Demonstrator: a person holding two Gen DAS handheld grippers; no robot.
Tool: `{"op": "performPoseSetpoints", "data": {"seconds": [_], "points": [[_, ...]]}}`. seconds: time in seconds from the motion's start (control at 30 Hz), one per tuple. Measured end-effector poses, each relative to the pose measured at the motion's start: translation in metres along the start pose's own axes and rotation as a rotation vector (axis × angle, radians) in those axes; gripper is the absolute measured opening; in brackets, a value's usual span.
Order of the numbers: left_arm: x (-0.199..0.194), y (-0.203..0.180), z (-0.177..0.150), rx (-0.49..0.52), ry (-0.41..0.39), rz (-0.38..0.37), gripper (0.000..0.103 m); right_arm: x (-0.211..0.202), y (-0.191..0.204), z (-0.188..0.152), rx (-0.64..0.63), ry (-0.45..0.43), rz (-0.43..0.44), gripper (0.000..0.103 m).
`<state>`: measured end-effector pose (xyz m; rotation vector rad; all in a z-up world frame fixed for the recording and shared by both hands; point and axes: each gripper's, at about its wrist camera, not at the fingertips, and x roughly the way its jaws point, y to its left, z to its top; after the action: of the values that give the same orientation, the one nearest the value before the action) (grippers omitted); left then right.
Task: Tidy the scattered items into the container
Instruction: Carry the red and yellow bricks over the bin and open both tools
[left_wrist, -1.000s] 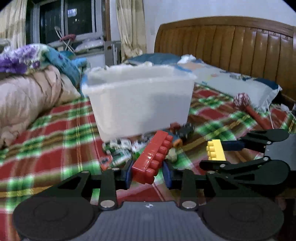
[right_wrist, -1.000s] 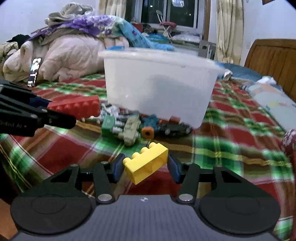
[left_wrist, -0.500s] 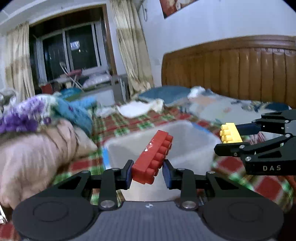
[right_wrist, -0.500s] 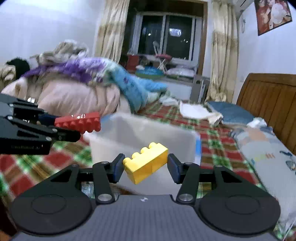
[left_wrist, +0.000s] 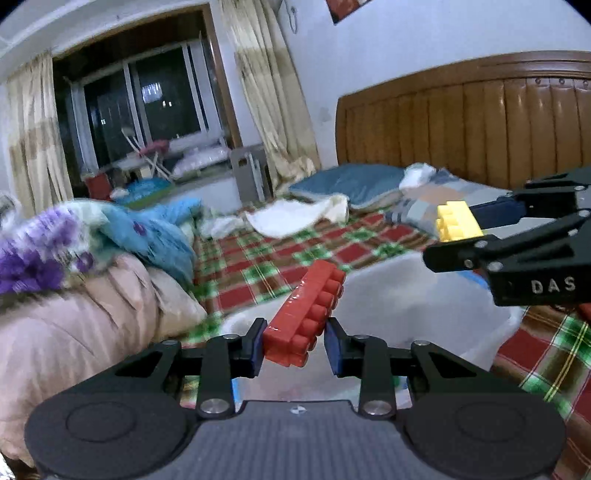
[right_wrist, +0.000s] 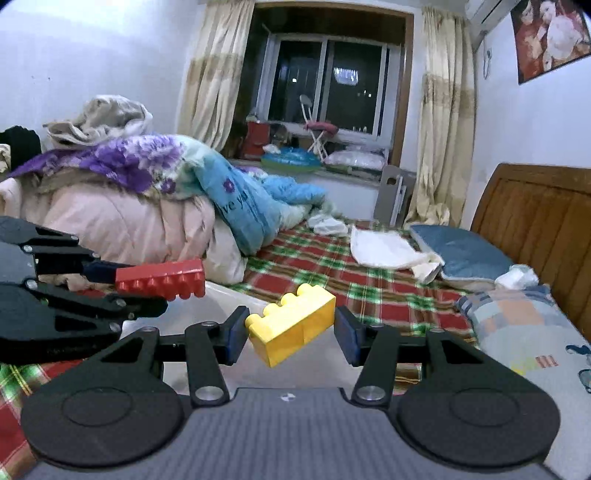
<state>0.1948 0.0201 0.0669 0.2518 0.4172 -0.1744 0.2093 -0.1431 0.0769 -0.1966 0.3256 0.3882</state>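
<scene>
- Left gripper has its jaws pinching a red brick, which sticks out tilted up and forward over the near rim of the bin.
- Right gripper is pinching a yellow brick by its ends, also above the bin, on the plaid bed.
- Tip I'd give: get both bricks clearly inside the rim before letting go, and drop low so they don't bounce out.
- Release one at a time; the two grippers are close together and could bump.
</scene>
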Motion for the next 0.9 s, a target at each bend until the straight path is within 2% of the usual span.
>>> {"op": "performPoseSetpoints", "data": {"seconds": [0.13,0.23,0.27,0.3,0.37,0.47,0.7,0.9], "points": [[0.022,-0.005,-0.011,0.001,0.046,-0.011,0.037,0.029,-0.007,-0.011,0.071,0.090,0.028,0.054],[0.029,-0.003,-0.019,-0.030,0.067,-0.022,0.038,0.040,-0.005,-0.020,0.078,0.121,0.033,0.055],[0.030,-0.002,-0.021,-0.036,0.076,-0.027,0.039,0.042,-0.004,-0.022,0.079,0.129,0.032,0.056],[0.032,-0.001,-0.022,-0.041,0.093,-0.035,0.040,0.044,-0.003,-0.024,0.083,0.137,0.035,0.063],[0.033,0.000,-0.023,-0.049,0.108,-0.030,0.055,0.043,-0.004,-0.026,0.092,0.137,0.036,0.074],[0.027,0.000,-0.021,-0.032,0.088,0.002,0.070,0.039,-0.004,-0.023,0.089,0.126,0.028,0.075],[0.001,0.001,-0.014,-0.023,0.051,0.018,0.070,0.017,-0.002,-0.014,0.080,0.089,-0.004,0.076],[-0.043,0.002,-0.023,-0.025,0.010,0.005,0.072,-0.020,0.000,-0.013,0.111,0.039,-0.007,0.078]]}}
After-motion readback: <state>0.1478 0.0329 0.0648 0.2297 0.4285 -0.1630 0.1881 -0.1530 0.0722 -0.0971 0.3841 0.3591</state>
